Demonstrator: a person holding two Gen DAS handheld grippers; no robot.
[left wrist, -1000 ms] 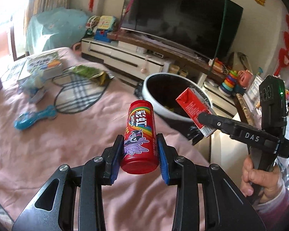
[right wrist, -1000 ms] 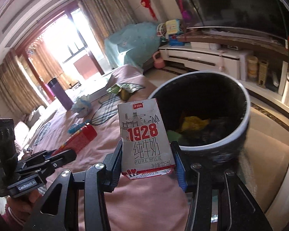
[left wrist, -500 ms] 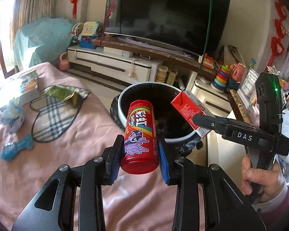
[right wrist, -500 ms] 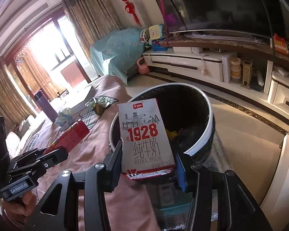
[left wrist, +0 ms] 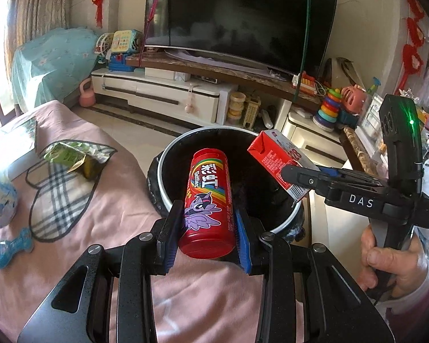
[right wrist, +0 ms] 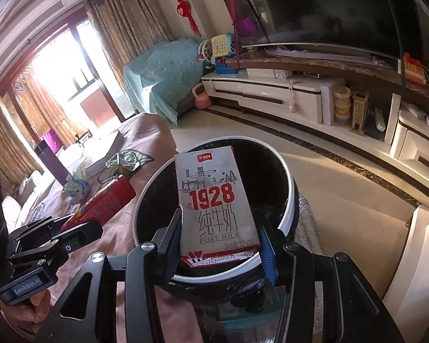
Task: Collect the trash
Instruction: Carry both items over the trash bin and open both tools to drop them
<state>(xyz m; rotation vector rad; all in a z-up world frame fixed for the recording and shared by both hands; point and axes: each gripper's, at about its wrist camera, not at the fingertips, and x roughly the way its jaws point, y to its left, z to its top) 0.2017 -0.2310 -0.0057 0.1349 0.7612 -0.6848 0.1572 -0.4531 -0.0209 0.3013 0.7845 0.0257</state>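
Two claws, each clamped on one piece of trash: left gripper (left wrist: 206,231) pinching a red candy tube (left wrist: 207,200) by its lower half between blue pads, right gripper (right wrist: 221,237) squeezing a grey milk carton (right wrist: 214,200) at its base. Both loads poised above the mouth of one black bin (left wrist: 168,154) with a white rim, tube leaning toward twelve o'clock over the near rim, carton upright over the opening. Seen only from the left wrist: the carton's red side face at two o'clock, the right hand (left wrist: 391,268) gripping its handle at four o'clock, a green light on that handle. Seen only from the right wrist: the carton's printed front, the tube side-on at nine o'clock, bright windows and curtains at ten o'clock. On the pink cover (left wrist: 100,200) beyond, one green wrapper (left wrist: 71,160) at ten o'clock, one blue dumbbell-shaped toy (left wrist: 13,245) at nine o'clock, one crumpled pale bag (left wrist: 0,200) cut by the frame edge. Bin contents too dark to make out; bin base hidden behind both claws.
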